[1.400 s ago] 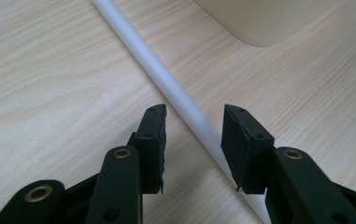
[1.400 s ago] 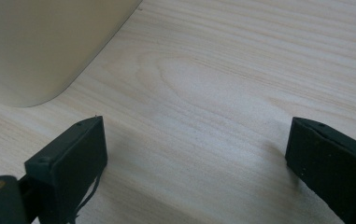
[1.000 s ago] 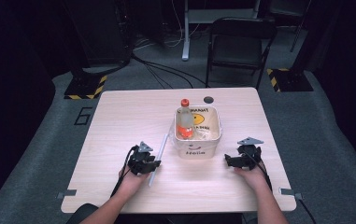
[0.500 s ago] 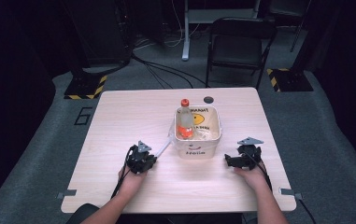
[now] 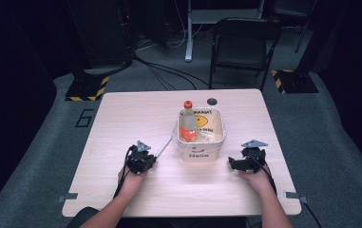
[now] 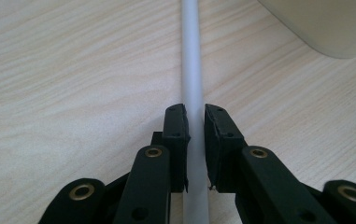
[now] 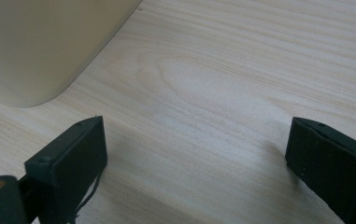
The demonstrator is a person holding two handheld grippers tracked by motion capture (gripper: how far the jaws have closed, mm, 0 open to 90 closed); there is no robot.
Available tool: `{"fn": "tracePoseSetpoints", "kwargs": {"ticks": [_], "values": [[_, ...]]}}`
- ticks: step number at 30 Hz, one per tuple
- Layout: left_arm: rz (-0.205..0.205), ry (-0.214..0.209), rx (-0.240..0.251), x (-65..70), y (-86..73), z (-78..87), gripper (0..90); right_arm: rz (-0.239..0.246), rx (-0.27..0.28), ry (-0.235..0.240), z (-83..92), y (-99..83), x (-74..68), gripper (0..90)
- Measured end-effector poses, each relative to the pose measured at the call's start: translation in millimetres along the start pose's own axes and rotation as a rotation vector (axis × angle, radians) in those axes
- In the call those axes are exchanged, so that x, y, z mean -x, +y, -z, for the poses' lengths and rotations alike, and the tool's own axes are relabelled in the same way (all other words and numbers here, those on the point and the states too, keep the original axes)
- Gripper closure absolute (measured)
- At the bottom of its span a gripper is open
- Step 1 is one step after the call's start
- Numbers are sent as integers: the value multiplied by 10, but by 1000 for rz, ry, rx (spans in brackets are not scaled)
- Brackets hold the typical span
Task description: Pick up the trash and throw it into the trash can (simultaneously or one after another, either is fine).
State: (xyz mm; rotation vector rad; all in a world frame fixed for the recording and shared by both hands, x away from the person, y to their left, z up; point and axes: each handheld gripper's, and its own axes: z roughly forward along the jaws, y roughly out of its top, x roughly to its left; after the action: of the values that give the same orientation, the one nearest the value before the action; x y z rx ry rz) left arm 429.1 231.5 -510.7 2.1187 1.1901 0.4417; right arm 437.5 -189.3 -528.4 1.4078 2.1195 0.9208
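1. The left gripper (image 6: 194, 140) has its jaws closed on a thin white rod (image 6: 192, 70). The pads press on it from both sides, with the rod running straight out between them. The jaws have just been closing, and the rod sits between them.
2. In the high view the rod (image 5: 163, 147) lies flat on the surface (image 5: 121, 114) and slants from the left gripper (image 5: 143, 160) up toward the near left corner of the white tub (image 5: 200, 153). Its far tip is just beside the tub wall; contact cannot be judged.
3. The grip is taken near the rod's near end. Judgement: this leaves most of the length free ahead of the jaws, which suits lifting and steering the tip into the tub.
4. The right gripper (image 7: 199, 158) is wide open with nothing between the jaws, resting low over bare wood just beside the tub's rounded corner (image 7: 49, 51). It appears parked, possibly ready to steady the tub.
5. The tub stands mid-surface and holds a clear bottle with an orange cap (image 5: 187, 124), leaning at the back left. A dark round hole (image 5: 212, 101) lies behind it.
6. Open room: bare wood lies left of and in front of the left hand, and between the two hands. The tub rim is the edge that the rod must clear; the bottle crowds the left side inside.
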Motion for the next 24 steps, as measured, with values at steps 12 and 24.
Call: {"fn": "tracePoseSetpoints", "kwargs": {"ticks": [12, 24], "values": [[17, -32, 26, -24, 42, 91, 793, 0, 0, 0, 0, 0, 1, 47], [32, -37, 47, -168, 144, 310, 795, 1, 0, 1, -2, 1, 0, 47]]}}
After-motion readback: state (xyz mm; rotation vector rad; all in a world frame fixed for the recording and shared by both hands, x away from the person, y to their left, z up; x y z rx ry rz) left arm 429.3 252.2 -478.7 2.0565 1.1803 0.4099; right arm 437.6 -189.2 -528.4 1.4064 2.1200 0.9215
